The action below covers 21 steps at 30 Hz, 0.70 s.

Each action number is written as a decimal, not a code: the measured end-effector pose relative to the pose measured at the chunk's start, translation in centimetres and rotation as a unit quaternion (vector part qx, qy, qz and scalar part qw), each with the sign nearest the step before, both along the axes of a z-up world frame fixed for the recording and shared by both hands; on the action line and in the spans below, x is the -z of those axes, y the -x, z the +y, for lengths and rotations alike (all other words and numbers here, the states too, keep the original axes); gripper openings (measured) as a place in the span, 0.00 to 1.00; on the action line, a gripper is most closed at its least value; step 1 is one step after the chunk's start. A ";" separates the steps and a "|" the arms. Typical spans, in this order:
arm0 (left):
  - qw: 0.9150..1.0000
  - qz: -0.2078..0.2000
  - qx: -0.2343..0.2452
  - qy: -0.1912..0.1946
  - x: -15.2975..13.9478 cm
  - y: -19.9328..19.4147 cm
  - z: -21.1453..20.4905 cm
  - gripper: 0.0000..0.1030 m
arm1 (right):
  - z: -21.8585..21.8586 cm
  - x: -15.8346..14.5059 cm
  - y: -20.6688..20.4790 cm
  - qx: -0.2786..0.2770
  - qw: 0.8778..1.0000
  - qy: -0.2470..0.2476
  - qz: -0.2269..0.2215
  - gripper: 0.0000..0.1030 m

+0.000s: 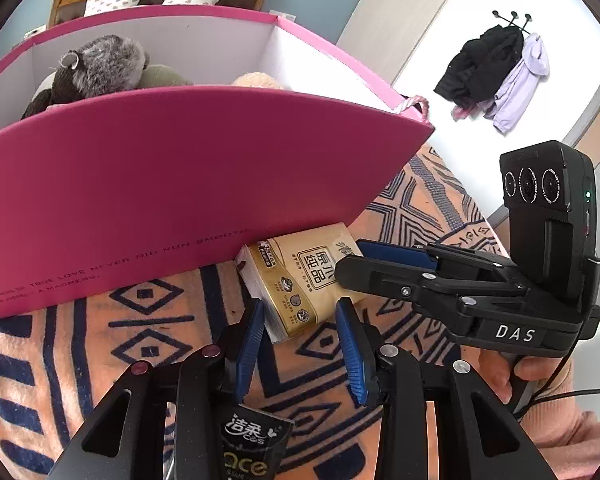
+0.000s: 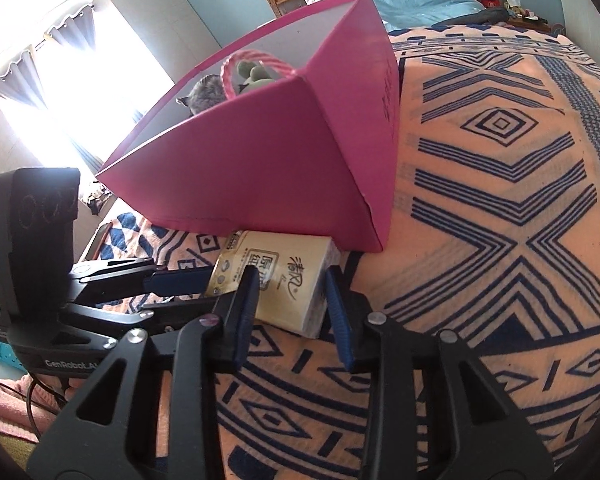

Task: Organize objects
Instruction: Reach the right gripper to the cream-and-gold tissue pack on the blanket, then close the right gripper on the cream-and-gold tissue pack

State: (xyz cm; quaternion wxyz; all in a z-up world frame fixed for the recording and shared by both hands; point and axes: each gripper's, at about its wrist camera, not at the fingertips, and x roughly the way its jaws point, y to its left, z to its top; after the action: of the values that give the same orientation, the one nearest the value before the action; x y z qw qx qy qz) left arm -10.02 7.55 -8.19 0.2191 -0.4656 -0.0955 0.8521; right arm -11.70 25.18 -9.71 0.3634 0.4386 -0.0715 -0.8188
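Observation:
A gold tissue pack lies flat on the patterned blanket, its far end against the foot of a tall pink box. My left gripper is shut on the pack's near corner, a blue pad on each side. My right gripper comes in from the right and is shut across the pack's other end. A black pocket tissue pack shows low down, under the left gripper's body. Grey and green plush toys sit inside the box.
An orange and navy blanket covers the bed and stretches wide to the right of the box. The box has a pink rope handle. A person's hand holds the right gripper. Coats hang on the far wall. Pillows lie by the headboard.

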 end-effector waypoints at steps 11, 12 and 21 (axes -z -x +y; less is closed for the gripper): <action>1.000 0.027 0.008 0.000 -1.8 -1.4 0.2 0.35 | 0.5 -1.3 -1.8 0.002 1.000 0.006 0.020 0.36; 1.000 0.029 0.008 0.002 -1.9 -1.5 0.6 0.36 | 0.5 -1.5 -2.0 0.002 1.000 0.007 0.022 0.36; 0.999 0.047 0.014 0.004 -2.8 -2.4 0.6 0.35 | 1.0 -2.5 -2.8 0.006 0.999 0.019 0.032 0.36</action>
State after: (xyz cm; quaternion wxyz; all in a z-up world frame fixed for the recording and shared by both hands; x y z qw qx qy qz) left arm -7.65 8.17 -5.35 0.2330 -0.4274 -0.0753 0.8703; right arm -8.94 26.19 -7.20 0.3689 0.4051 -0.0783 -0.8329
